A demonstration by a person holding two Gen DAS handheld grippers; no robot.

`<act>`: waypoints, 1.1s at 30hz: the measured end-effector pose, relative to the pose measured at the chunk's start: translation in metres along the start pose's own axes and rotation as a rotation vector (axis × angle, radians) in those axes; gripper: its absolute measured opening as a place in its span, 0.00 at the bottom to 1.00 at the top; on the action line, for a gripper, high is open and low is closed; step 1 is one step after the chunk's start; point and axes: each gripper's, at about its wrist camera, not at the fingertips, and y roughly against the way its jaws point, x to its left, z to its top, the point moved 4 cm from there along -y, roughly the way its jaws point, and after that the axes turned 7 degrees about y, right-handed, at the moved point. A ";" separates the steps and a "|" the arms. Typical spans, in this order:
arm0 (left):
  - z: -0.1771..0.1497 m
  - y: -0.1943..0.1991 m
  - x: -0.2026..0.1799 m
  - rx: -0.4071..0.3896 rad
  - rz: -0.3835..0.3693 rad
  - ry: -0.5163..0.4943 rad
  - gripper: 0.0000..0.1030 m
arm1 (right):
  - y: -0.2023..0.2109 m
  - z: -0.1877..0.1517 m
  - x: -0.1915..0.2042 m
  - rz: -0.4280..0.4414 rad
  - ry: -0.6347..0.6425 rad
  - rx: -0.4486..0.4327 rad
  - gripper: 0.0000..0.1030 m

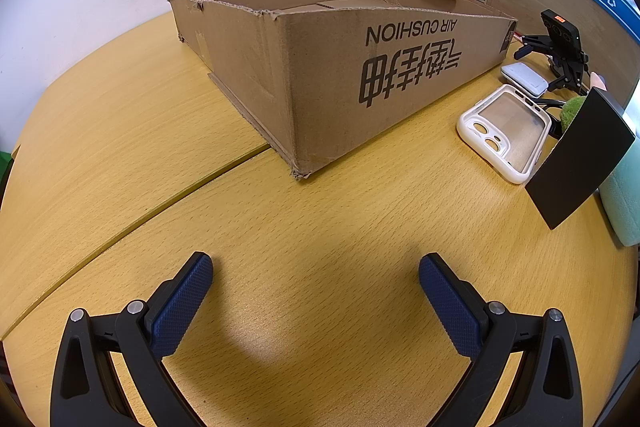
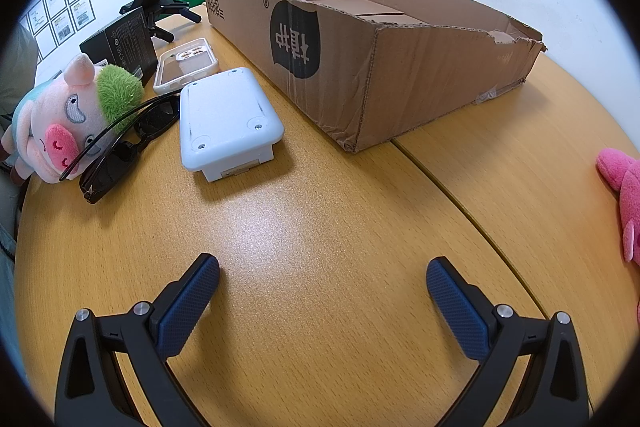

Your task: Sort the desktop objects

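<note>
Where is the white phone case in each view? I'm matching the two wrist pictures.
Left wrist: the white clear-backed phone case lies at the right, beside the black box.
Right wrist: it lies upper left, behind the white plastic box.
Shared landmark: the open cardboard box.

Both views sit low over the bench (image 1: 320, 219), each looking forward between its own spread jaws. The left wrist view faces the cardboard box (image 1: 340, 67) at upper centre, with the phone case (image 1: 506, 133) at right. The right wrist view meets the same box (image 2: 400, 67) from another corner, with the phone case (image 2: 186, 65) at upper left.
</note>
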 end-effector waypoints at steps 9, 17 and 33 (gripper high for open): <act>0.000 0.000 0.000 0.000 0.000 0.000 1.00 | 0.000 0.000 0.000 0.000 0.000 0.000 1.00; 0.000 0.000 0.000 0.000 0.000 0.000 1.00 | 0.000 0.000 0.001 0.000 0.000 0.000 1.00; 0.000 0.000 0.000 0.000 0.000 0.001 1.00 | -0.002 -0.015 0.006 -0.011 -0.018 0.001 1.00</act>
